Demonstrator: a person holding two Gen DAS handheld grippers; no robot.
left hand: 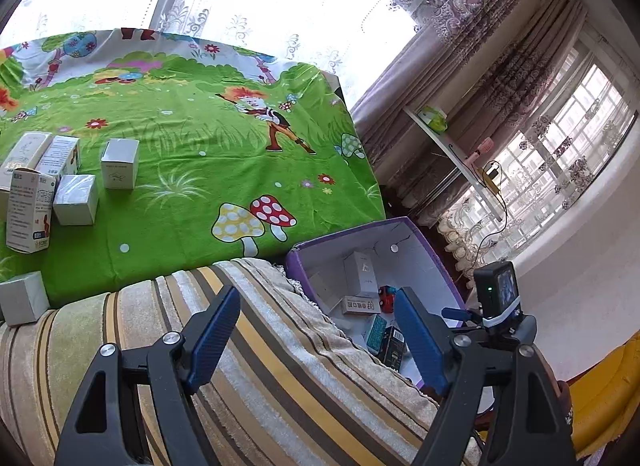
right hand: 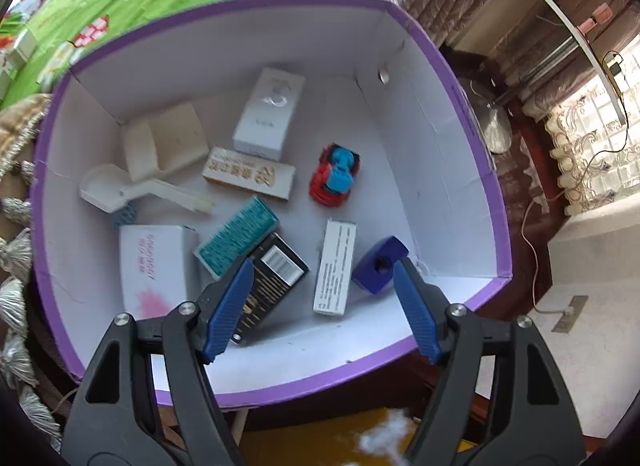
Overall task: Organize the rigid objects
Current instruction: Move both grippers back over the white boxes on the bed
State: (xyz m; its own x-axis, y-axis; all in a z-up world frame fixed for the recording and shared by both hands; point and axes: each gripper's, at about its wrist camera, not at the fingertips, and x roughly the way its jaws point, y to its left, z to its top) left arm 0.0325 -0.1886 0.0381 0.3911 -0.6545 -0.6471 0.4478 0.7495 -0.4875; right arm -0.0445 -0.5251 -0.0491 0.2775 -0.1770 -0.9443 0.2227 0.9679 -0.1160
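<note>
A purple box (right hand: 472,113) with a white inside holds several items: a tall white carton (right hand: 268,113), a red and blue toy car (right hand: 335,181), a teal box (right hand: 237,238), a black box (right hand: 268,286), a white printed box (right hand: 335,266) and a dark blue block (right hand: 378,264). My right gripper (right hand: 322,270) is open and empty above the box's near side. My left gripper (left hand: 316,302) is open and empty over a striped cushion (left hand: 260,366); the purple box (left hand: 428,250) lies just right of it. Several white boxes (left hand: 76,197) stand on the green cartoon cloth (left hand: 208,169) at left.
A small grey box (left hand: 22,298) sits at the cloth's near left edge. A white scoop (right hand: 132,193) and a pink-printed box (right hand: 154,266) also lie in the purple box. Curtains and a white shelf (left hand: 452,145) are at right. The right gripper's camera (left hand: 498,294) shows in the left view.
</note>
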